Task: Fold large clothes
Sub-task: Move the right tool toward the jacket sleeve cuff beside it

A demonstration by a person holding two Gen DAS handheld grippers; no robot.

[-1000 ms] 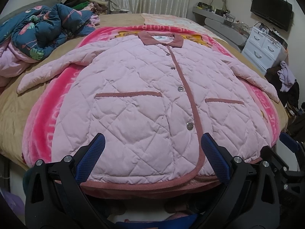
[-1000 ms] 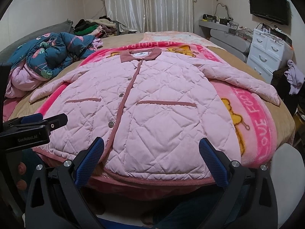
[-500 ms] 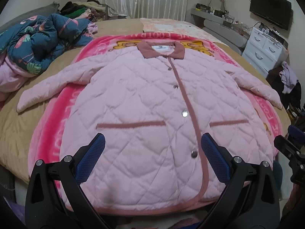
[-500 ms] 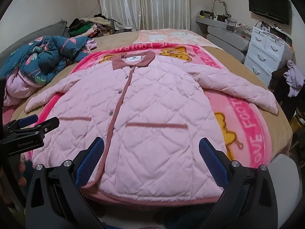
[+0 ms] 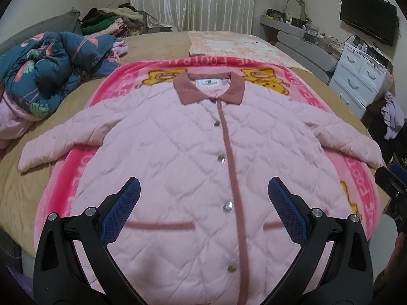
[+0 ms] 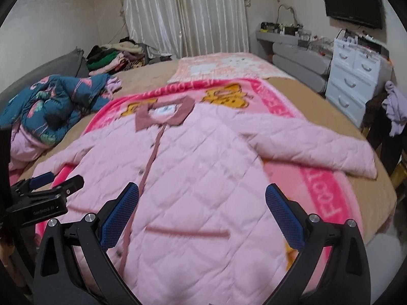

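A pink quilted coat (image 5: pixel 178 157) with a dusty-rose collar and button strip lies flat, front up, sleeves spread, on a bright pink blanket (image 5: pixel 76 178) on the bed. It also shows in the right wrist view (image 6: pixel 203 178). My left gripper (image 5: pixel 203 203) is open and empty, hovering over the coat's lower front. My right gripper (image 6: pixel 202 203) is open and empty, over the coat's lower right half. The left gripper's body (image 6: pixel 43 200) shows at the left edge of the right wrist view. The coat's hem is hidden below both views.
A crumpled blue flowered quilt (image 5: pixel 51 68) lies on the bed's left side, with a clothes pile (image 5: pixel 109 23) behind it. A white drawer unit (image 5: pixel 361 73) and a wall TV (image 5: pixel 368 23) stand to the right. Clothes (image 5: pixel 394 117) hang off the bed's right side.
Both grippers have moved forward over the coat, from its hem toward its middle. Both stay open. The coat has not moved.
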